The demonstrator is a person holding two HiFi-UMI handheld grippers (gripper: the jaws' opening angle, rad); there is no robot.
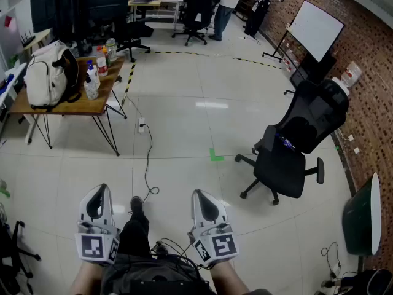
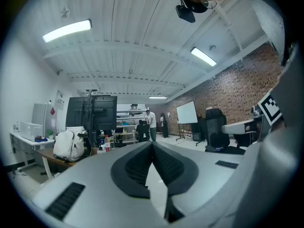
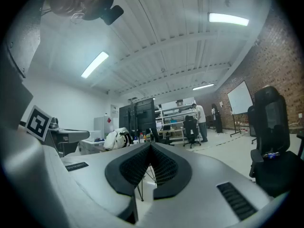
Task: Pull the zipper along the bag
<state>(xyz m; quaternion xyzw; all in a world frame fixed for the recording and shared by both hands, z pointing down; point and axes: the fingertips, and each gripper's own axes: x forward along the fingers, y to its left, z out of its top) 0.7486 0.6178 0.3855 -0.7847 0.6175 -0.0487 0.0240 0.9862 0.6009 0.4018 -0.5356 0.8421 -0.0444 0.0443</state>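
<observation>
Both jaws fully closed, nothing held: left gripper [image 1: 100,192], right gripper [image 1: 199,196], level, low by body. Bag [image 1: 48,75] upright on desk [image 1: 92,105], 11 o'clock, well apart. Left gripper nearer. Zipper too small to see.

readable text: none | square black-and-white coded markers [image 1: 93,246] on two grey cubes [image 1: 223,246]: pattern only, no letters or digits | white rectangular board [image 1: 315,29] on its stand: no writing legible | labels on plastic bottles [image 1: 91,82] on brown wooden table [image 1: 67,106]: too small to read
</observation>
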